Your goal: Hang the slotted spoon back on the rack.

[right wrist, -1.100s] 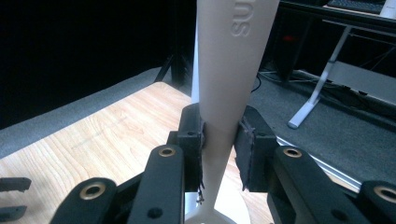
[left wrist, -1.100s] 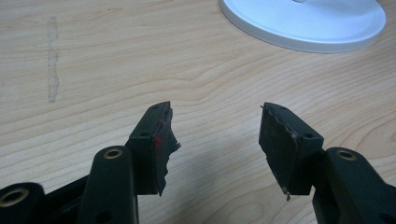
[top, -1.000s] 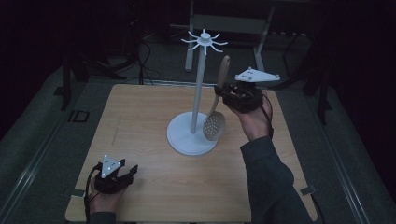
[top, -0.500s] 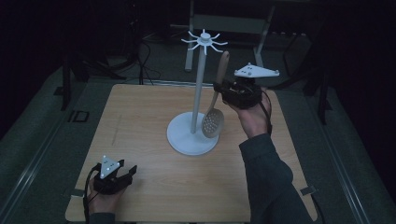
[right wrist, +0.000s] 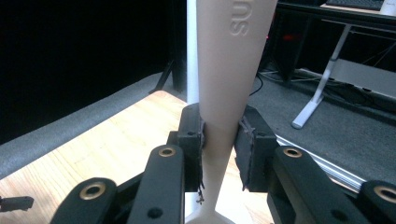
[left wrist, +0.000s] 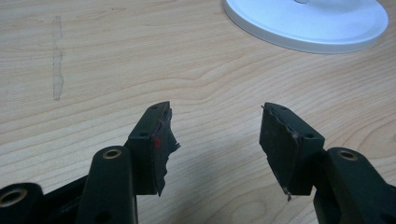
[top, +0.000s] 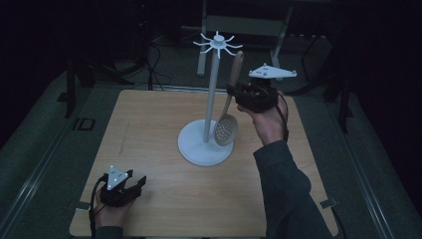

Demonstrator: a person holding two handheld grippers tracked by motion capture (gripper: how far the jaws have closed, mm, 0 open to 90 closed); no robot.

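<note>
High view: a pale wooden bench (top: 149, 129) stands in a dark room, and on it a white utensil stand (top: 213, 99) serves as the landmark, a round flat base, a thin upright pole and a crown of short spokes at the top. Just right of the pole, the right tongs (top: 233, 92) are clamped on the handle of a slotted spoon (top: 228, 117), which hangs nearly upright with its perforated oval bowl low, over the right edge of the stand's base. Whether the bowl touches the base I cannot tell in this dim light. The handle's tip reaches up to just under the spokes.

In the right gripper view the spoon's handle (right wrist: 224, 93) looks smooth, matte and cream-coloured, probably plastic, with raised lettering, and it narrows where the black pads (right wrist: 196, 140) squeeze it.

Well down and left of the stand, near the bench's front corner, the left tongs (top: 134, 184) rest idle with jaws apart and nothing between them. The left gripper view shows their worn, ragged rubber pads (left wrist: 161, 140) over wood grain, with the stand's glossy white base (left wrist: 308, 23) ahead.

Risks, as I judge them: the grip sits on a smooth tapering handle, so the spoon could slip or swivel. A sideways nudge against the slim pole could tip the stand. The spokes are short, so the handle's end could miss and the spoon drop.
</note>
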